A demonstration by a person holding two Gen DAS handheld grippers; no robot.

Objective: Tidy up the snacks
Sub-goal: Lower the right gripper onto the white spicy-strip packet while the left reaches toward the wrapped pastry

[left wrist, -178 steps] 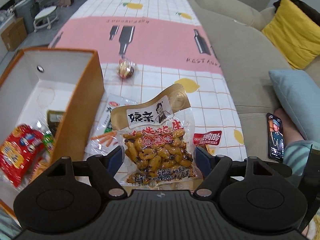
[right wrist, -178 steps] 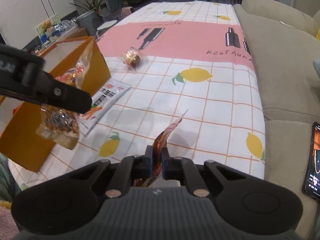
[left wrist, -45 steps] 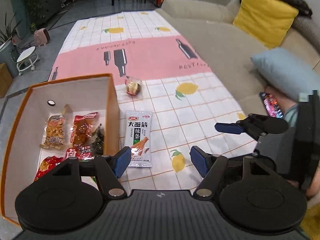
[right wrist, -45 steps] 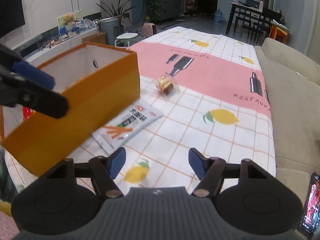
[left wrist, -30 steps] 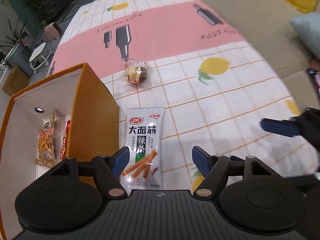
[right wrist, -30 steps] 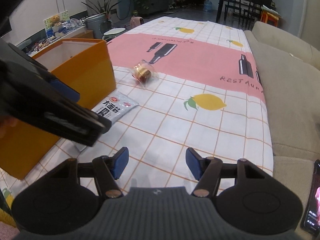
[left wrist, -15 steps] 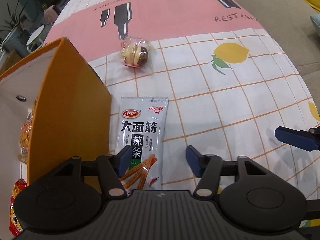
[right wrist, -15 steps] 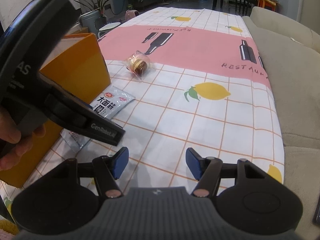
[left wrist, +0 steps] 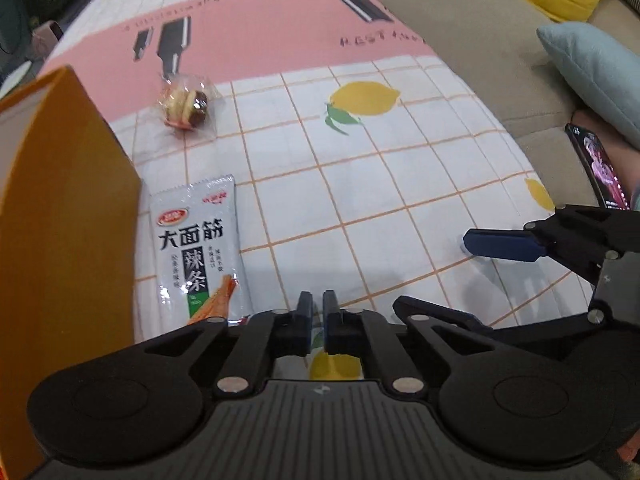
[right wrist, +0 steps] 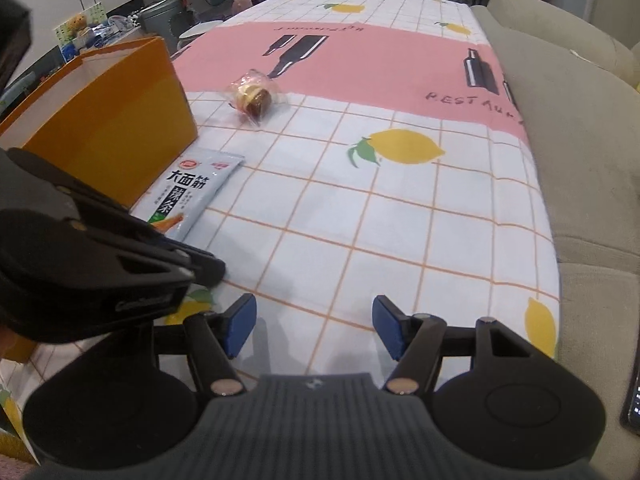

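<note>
Left gripper (left wrist: 315,312) low over the surface (left wrist: 400,184), jaws nearly together with only a thin gap, nothing visibly between them; clenched on air, apparently just right of the packet's near corner, not on it. Silver packet (left wrist: 196,252) flat on the cloth, long side touching or just beside the orange box (left wrist: 68,220), near end running under the left gripper's frame. Flat foil against the cloth gives little edge to pinch, which probably explains the low, shallow approach. Wrapped sweet (left wrist: 184,106) farther back, near the box's far corner, on the line where the pink band meets the white check, well apart from both grippers. Box wall upright, open top; contents not visible from either view. Right gripper (right wrist: 314,328) released, jaws spread wide, empty, over bare checked cloth to the right of the left one, seemingly kept clear of the packet side. In the right view, left gripper (right wrist: 200,264) tip down at the cloth just beside the packet (right wrist: 192,192), sweet (right wrist: 254,98) beyond it, box (right wrist: 120,120) at left. Judgement: two snacks left outside the box, packet likely next. Closed jaws would need reopening and shifting left before any grasp. Risk: packet sliding along the cloth or wedging against the box wall instead of lifting. Sofa (left wrist: 460,40) and phone (left wrist: 596,168) at right, not involved.
</note>
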